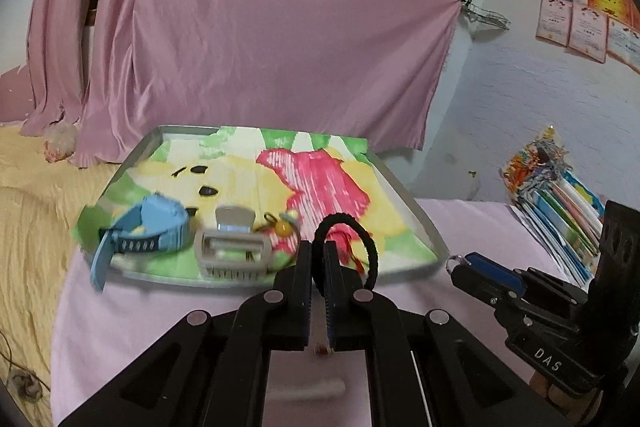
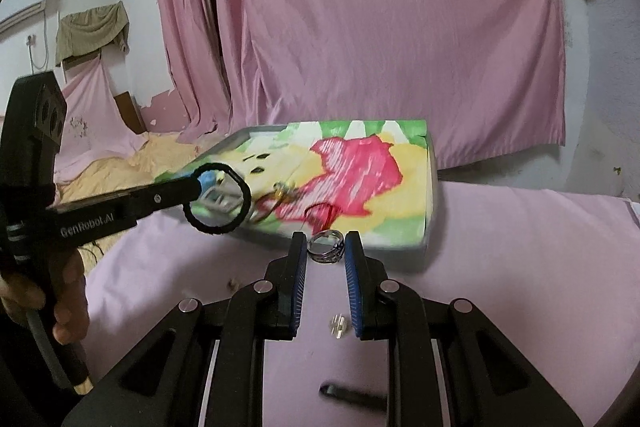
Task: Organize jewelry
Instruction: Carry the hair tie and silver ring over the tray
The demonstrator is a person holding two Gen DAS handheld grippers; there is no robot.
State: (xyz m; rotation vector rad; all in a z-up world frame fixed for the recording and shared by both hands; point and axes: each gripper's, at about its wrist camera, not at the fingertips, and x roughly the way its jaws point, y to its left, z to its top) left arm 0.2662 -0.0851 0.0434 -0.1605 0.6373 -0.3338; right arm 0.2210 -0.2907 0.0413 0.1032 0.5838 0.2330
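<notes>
My left gripper (image 1: 319, 247) is shut on a black hair tie (image 1: 370, 247), whose loop stands up over the near edge of a grey tray (image 1: 426, 223). Colourful paper lines the tray. On it lie a blue watch (image 1: 148, 227), a grey claw clip (image 1: 232, 247), a yellow bead charm (image 1: 282, 227) and a red thread (image 1: 354, 259). My right gripper (image 2: 326, 241) is shut on a silver ring (image 2: 326, 247), just in front of the tray (image 2: 428, 227). The right wrist view shows the hair tie (image 2: 218, 199) hanging from the left gripper's tips.
The tray rests on a pink cloth (image 1: 160, 307). A stack of books (image 1: 560, 215) lies at the right. A small clear piece (image 2: 338, 325) and a blurred dark object (image 2: 348, 393) lie on the cloth under my right gripper. Yellow bedding (image 1: 28, 219) spreads to the left, and a pink curtain hangs behind.
</notes>
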